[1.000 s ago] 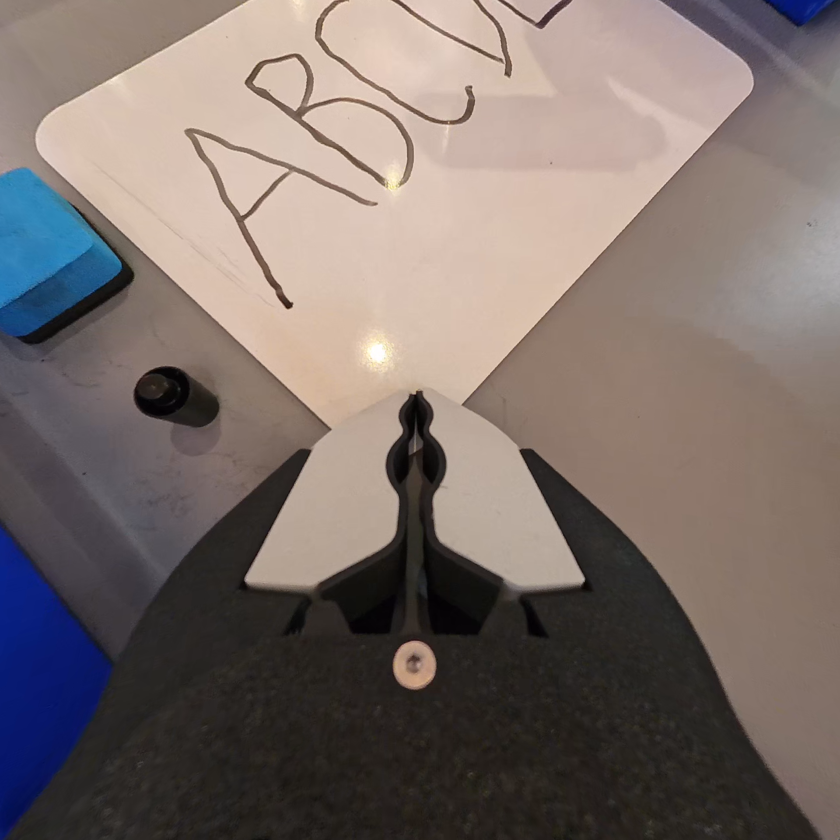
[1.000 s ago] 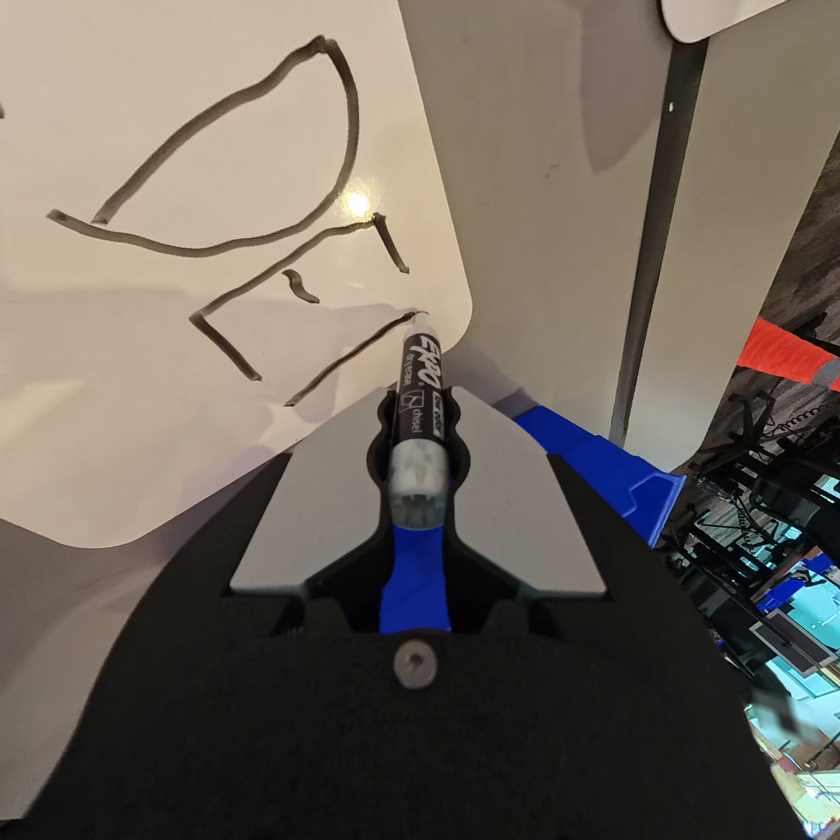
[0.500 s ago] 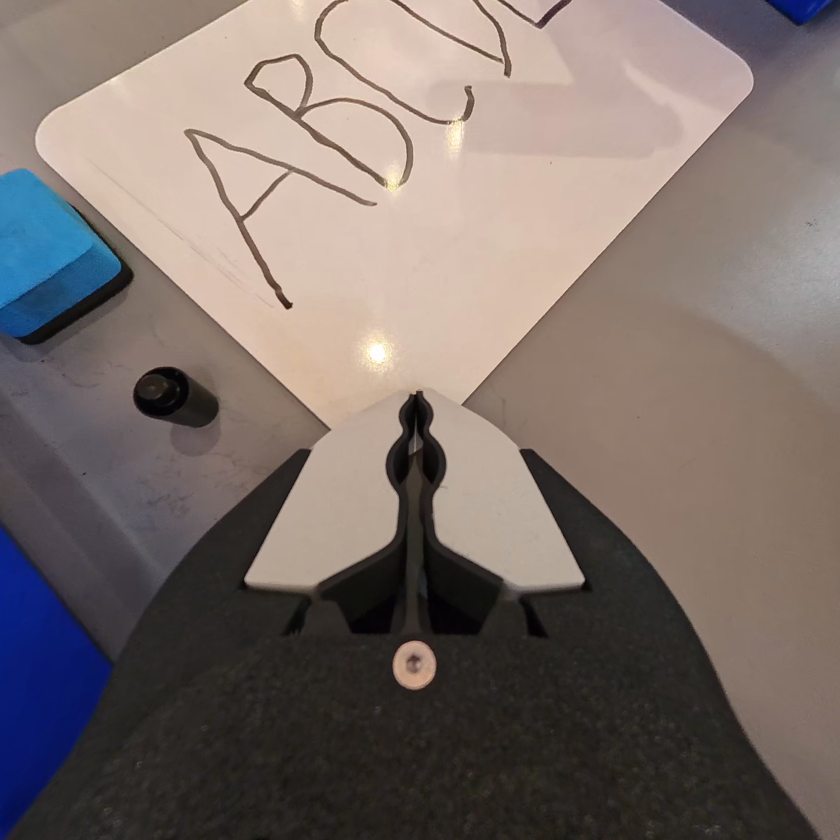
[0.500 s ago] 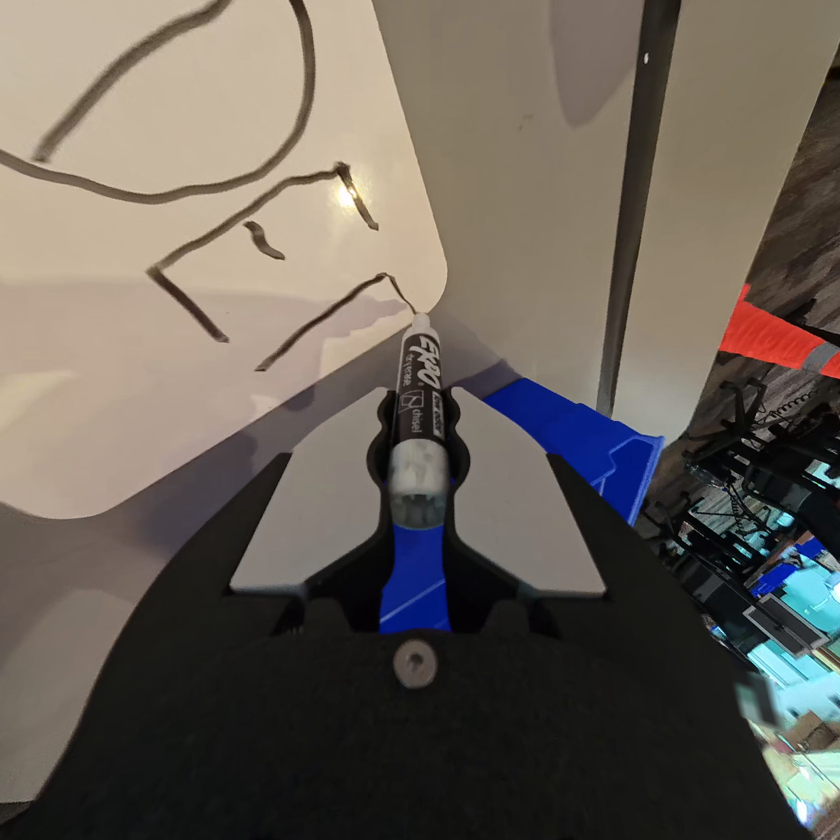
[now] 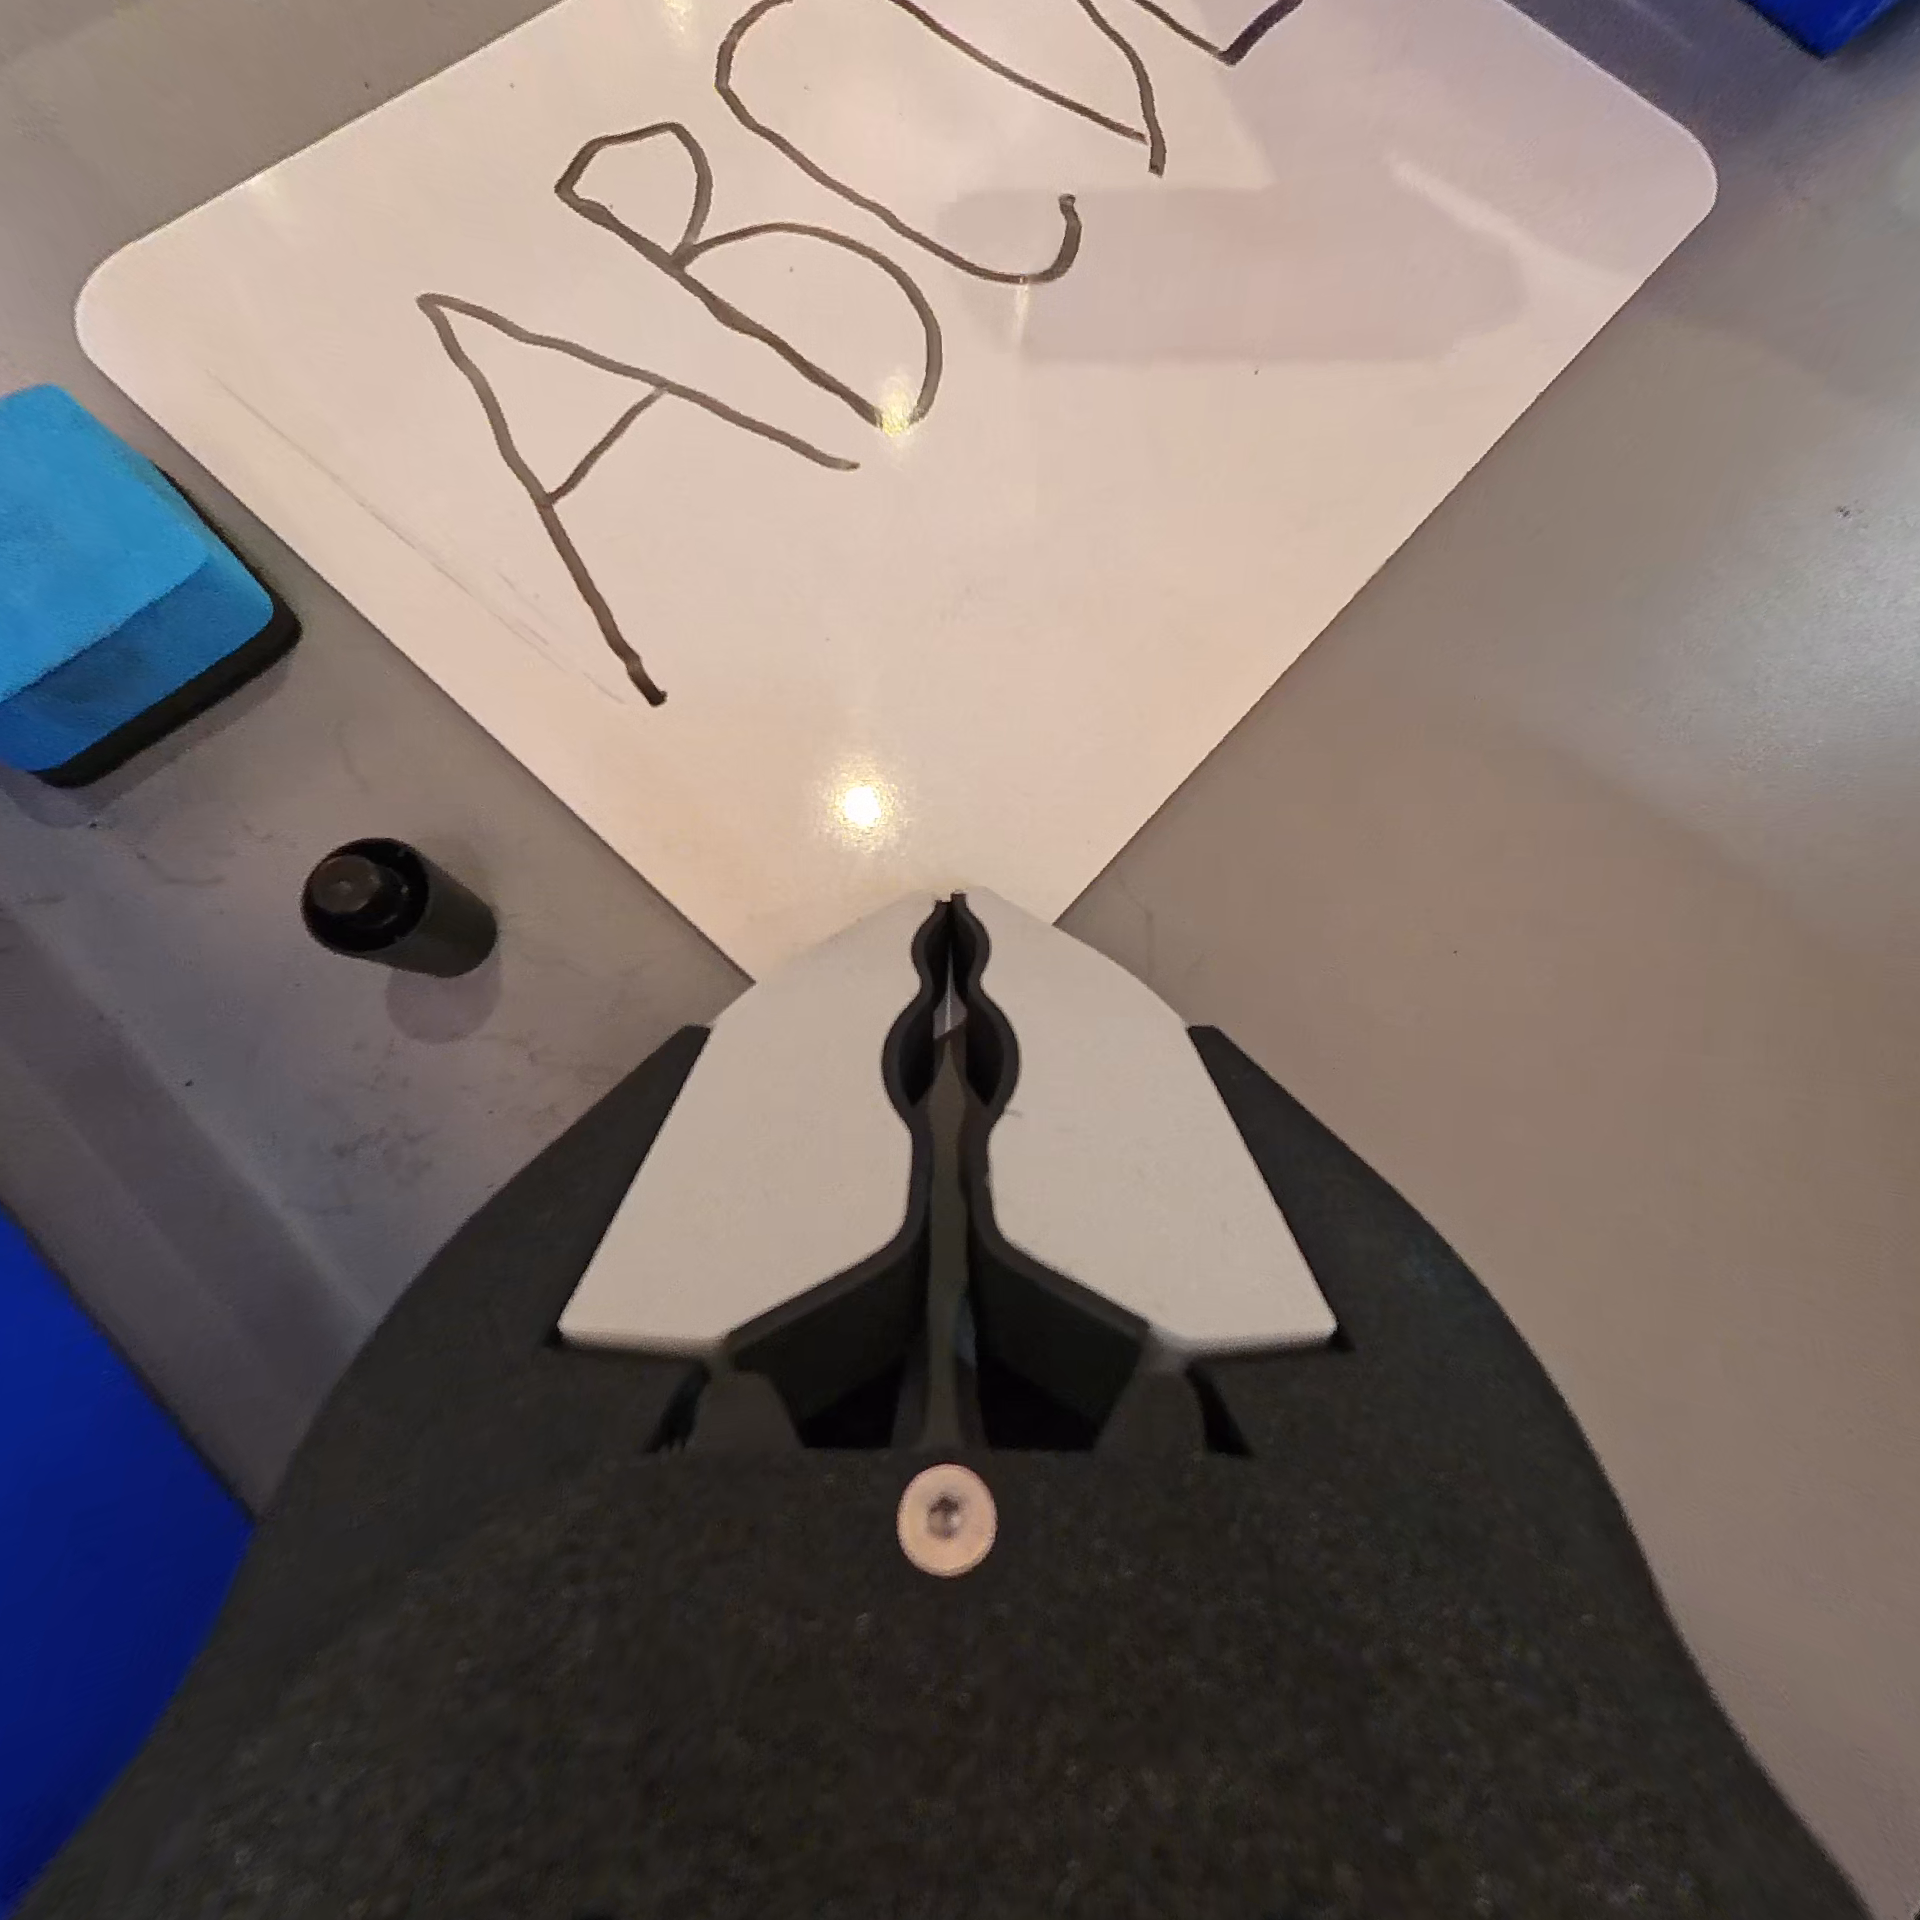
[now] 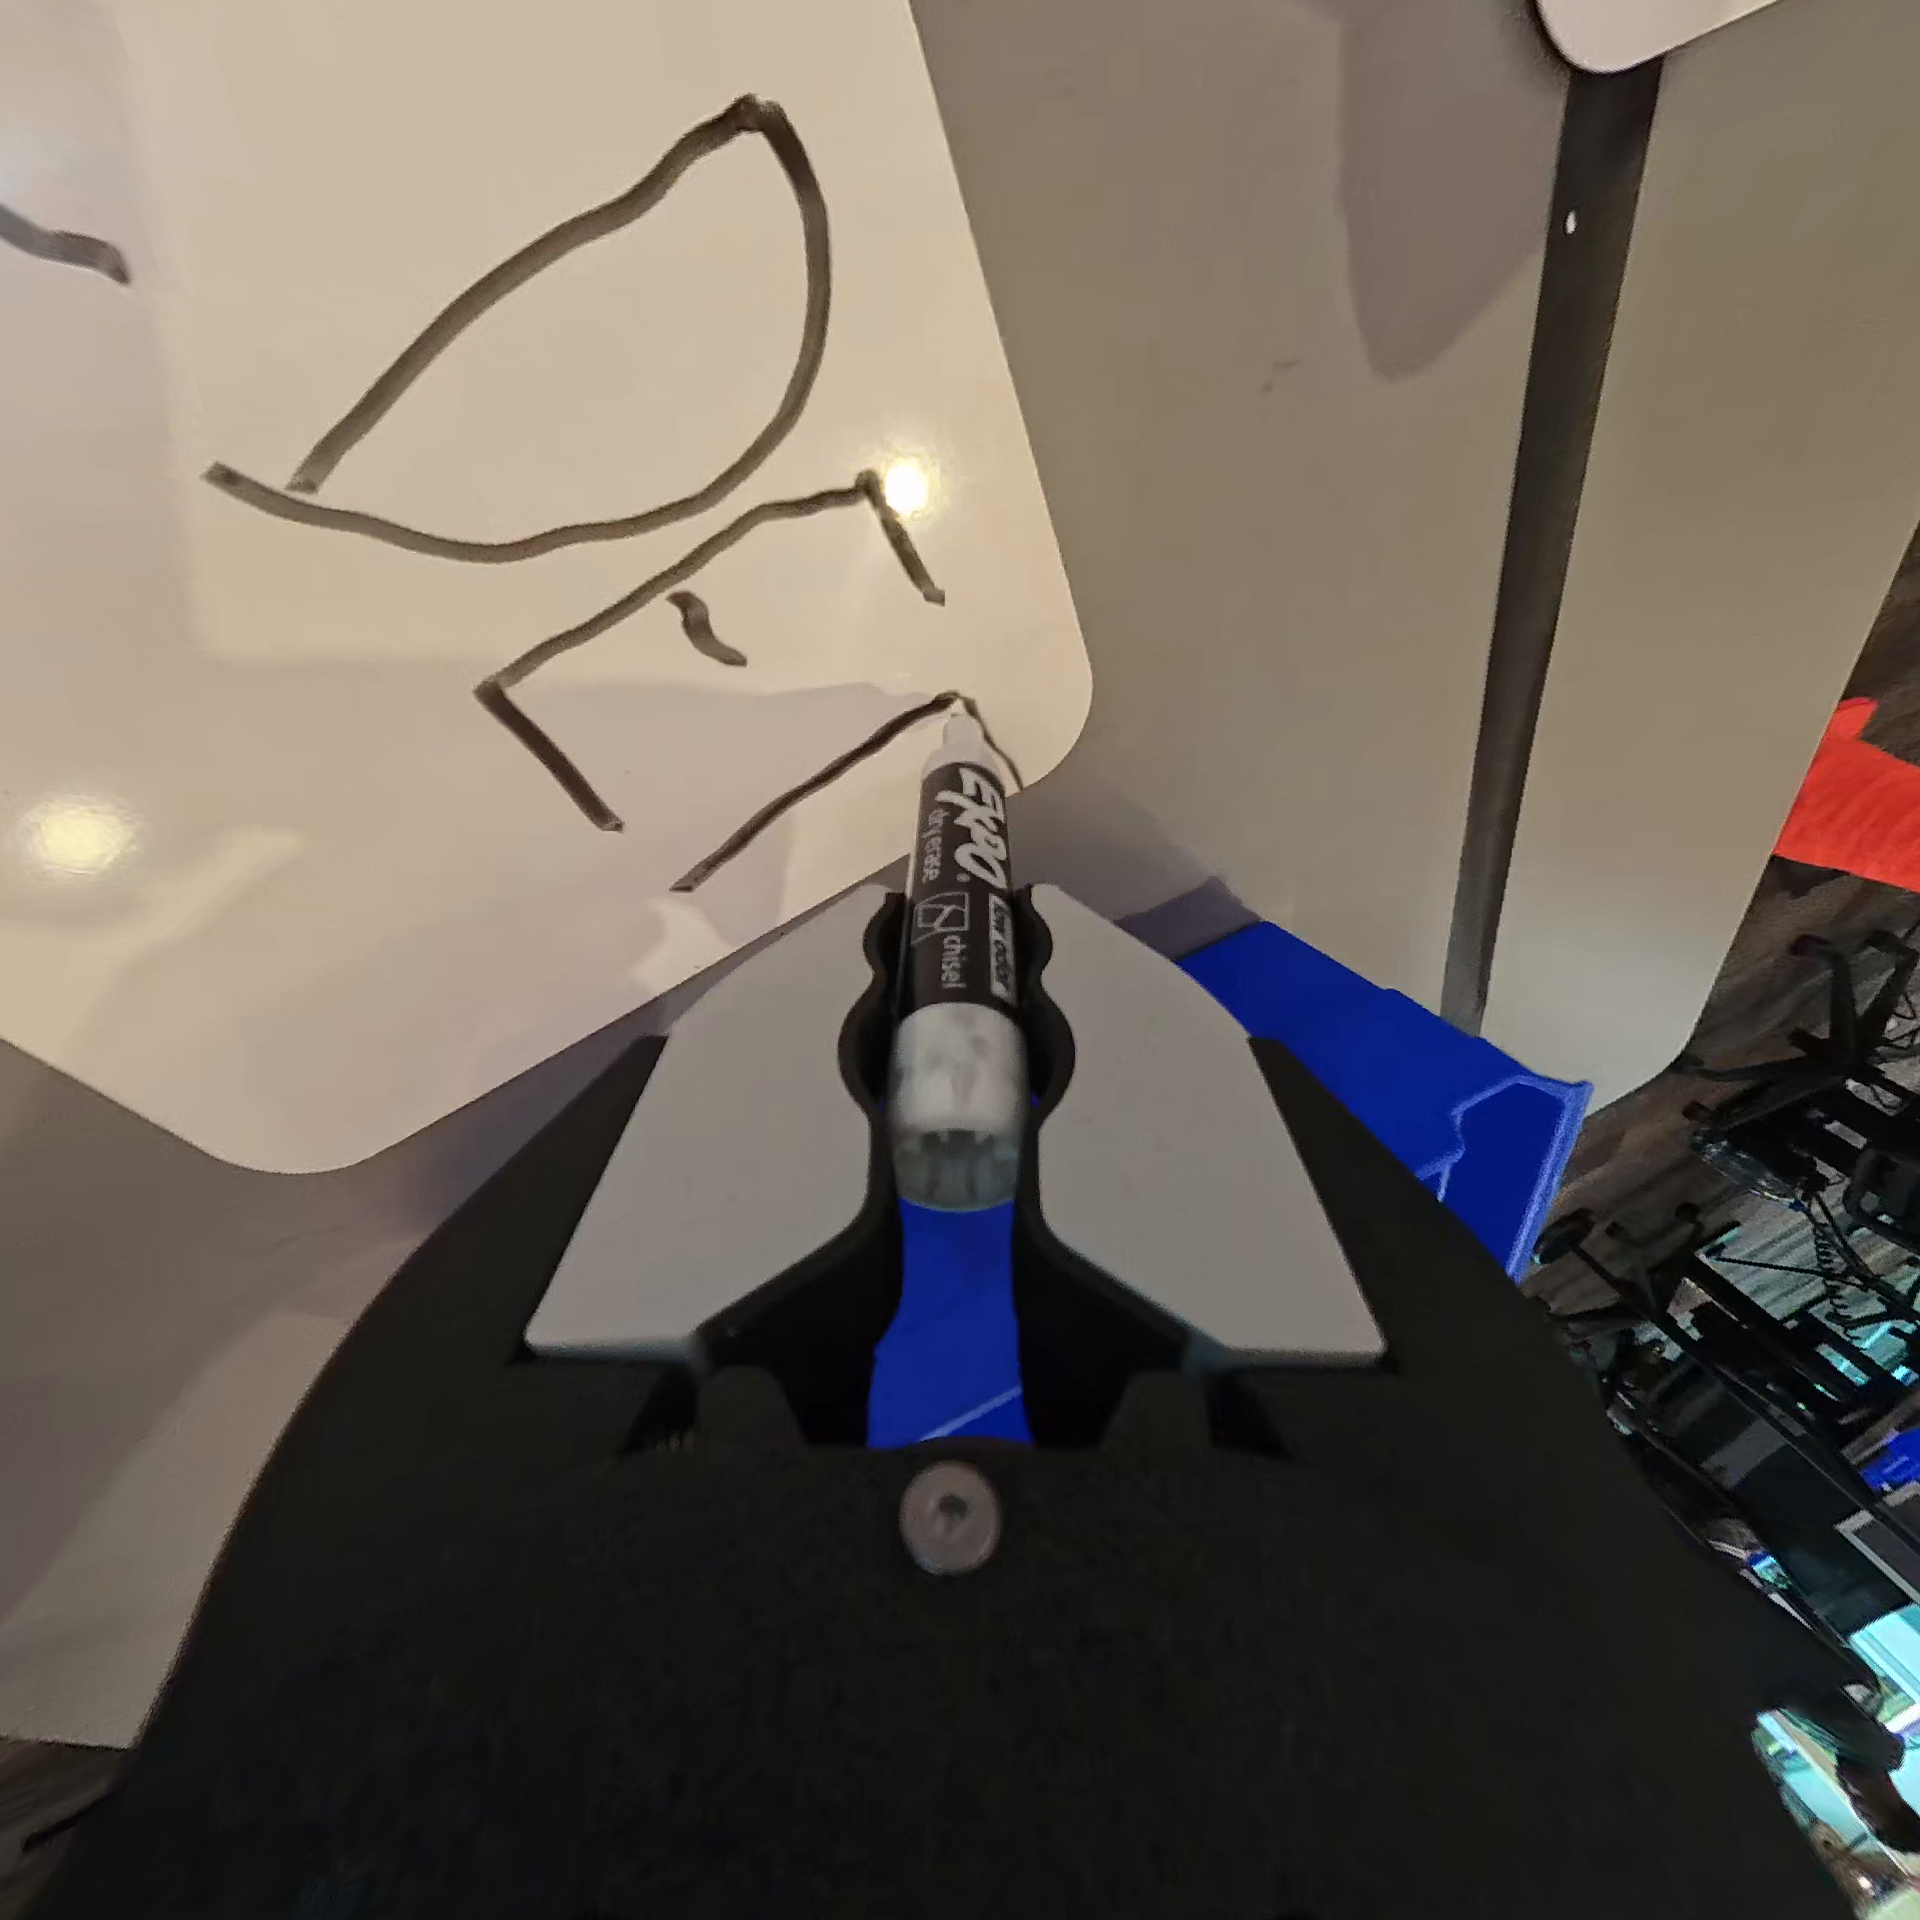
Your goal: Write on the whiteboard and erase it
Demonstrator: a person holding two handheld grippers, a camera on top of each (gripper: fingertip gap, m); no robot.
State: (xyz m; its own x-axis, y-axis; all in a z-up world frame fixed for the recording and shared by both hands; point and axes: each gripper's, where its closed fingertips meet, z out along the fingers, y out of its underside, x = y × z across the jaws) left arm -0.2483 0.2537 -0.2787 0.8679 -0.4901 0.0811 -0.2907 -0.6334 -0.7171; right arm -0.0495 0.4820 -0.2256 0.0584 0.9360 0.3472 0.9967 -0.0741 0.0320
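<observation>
Right gripper [image 6: 954, 914] clamped round the marker [image 6: 958, 883] mid-barrel, tip on the whiteboard [image 6: 520, 364]. Light, slick, stiff barrel, so probably best gripped firmly. Left gripper [image 5: 954, 914] pinched closed, apparently empty.

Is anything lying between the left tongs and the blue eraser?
Partly: the black marker cap lies on the table between the shut left tongs and the eraser, slightly off the direct line. Nothing else does.

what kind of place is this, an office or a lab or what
Probably a lab or workshop: a grey worktable, blue bins at its edges, and racks of equipment with cables beyond it.
</observation>
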